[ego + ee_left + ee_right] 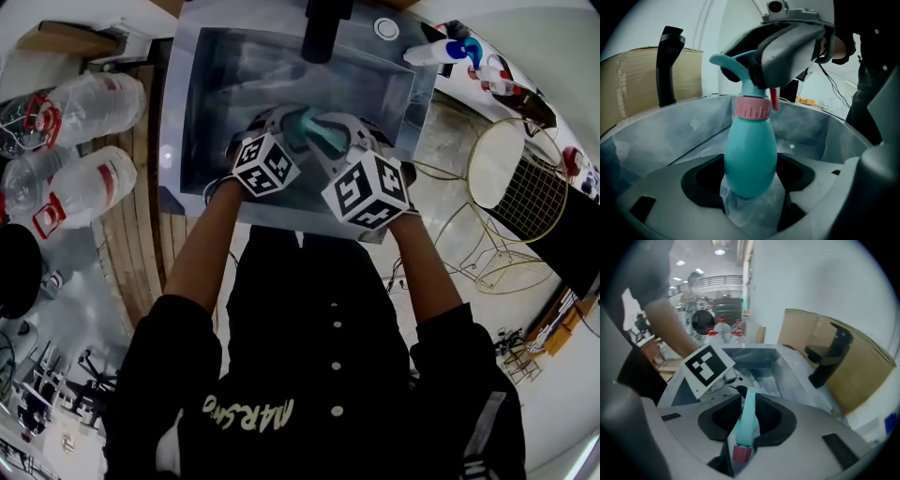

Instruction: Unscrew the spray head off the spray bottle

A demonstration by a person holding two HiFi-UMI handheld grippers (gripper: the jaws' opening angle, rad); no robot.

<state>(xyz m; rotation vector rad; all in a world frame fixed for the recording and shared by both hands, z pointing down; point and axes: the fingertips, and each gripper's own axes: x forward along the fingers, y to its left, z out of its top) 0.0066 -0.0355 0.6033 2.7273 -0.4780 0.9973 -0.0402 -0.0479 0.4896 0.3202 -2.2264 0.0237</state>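
A teal spray bottle point(750, 154) with a pink collar point(753, 108) stands upright over a steel sink point(216, 84). My left gripper point(750, 190) is shut on the bottle's lower body. The right gripper point(743, 437) comes in from above and is shut on the teal spray head point(749, 418), whose pink nozzle point(742, 453) pokes out towards the camera. Seen from the left gripper view, the right gripper point(792, 51) covers most of the spray head point(733, 63). In the head view both grippers point(267, 159) point(366, 183) meet over the sink with the bottle point(314, 131) between them.
A black faucet point(668, 65) rises at the sink's back edge, with a cardboard box point(628, 89) behind it. Large clear water bottles point(84, 141) lie to the left. A wire rack point(520, 178) and another spray bottle point(441, 52) are on the right.
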